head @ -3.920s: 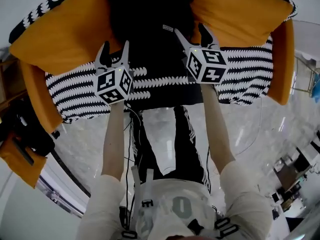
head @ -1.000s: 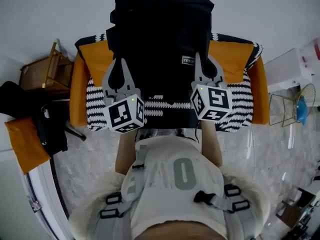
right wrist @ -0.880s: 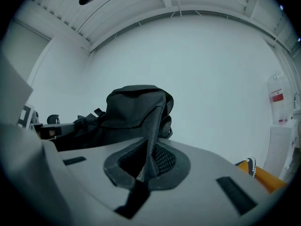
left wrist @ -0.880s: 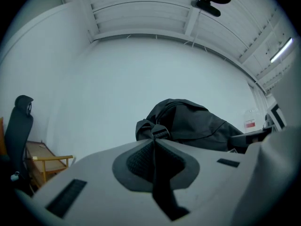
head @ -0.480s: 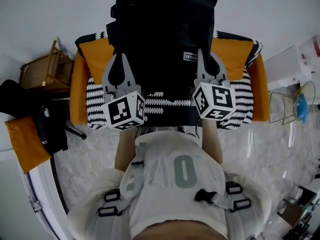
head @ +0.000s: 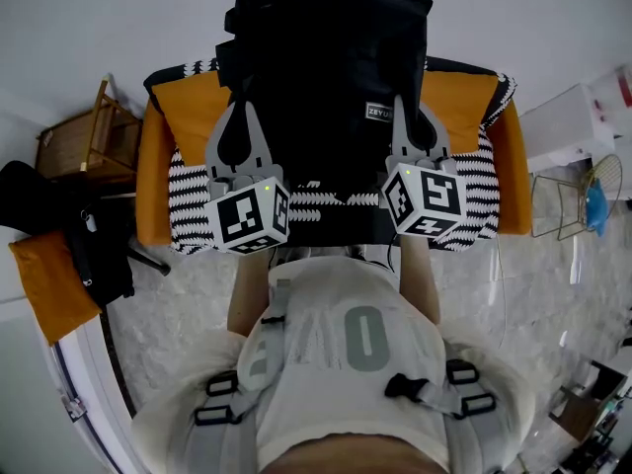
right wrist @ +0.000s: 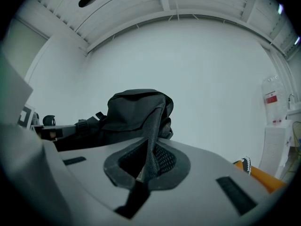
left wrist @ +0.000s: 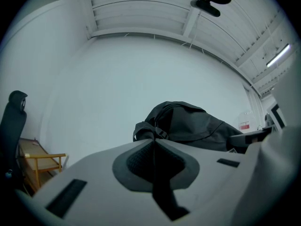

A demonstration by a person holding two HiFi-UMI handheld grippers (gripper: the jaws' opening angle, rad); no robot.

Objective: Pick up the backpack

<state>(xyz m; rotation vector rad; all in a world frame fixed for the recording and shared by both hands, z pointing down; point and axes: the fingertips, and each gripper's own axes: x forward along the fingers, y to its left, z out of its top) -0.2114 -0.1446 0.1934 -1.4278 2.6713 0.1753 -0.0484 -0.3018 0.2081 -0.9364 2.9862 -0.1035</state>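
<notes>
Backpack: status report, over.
Left tongs shut on a dark strap, right tongs shut on the mesh strap. Backpack held by both straps, over the orange armchair. Nothing seen blocking.

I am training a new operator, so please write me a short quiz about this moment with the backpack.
1. True or false: the backpack lies flat on the floor.
2. What does the right gripper hold between its jaws? A) a mesh strap B) a cushion C) nothing
3. Fill in: the armchair behind the backpack has ___ cushions.
Key: 1 false; 2 A; 3 orange.
</notes>
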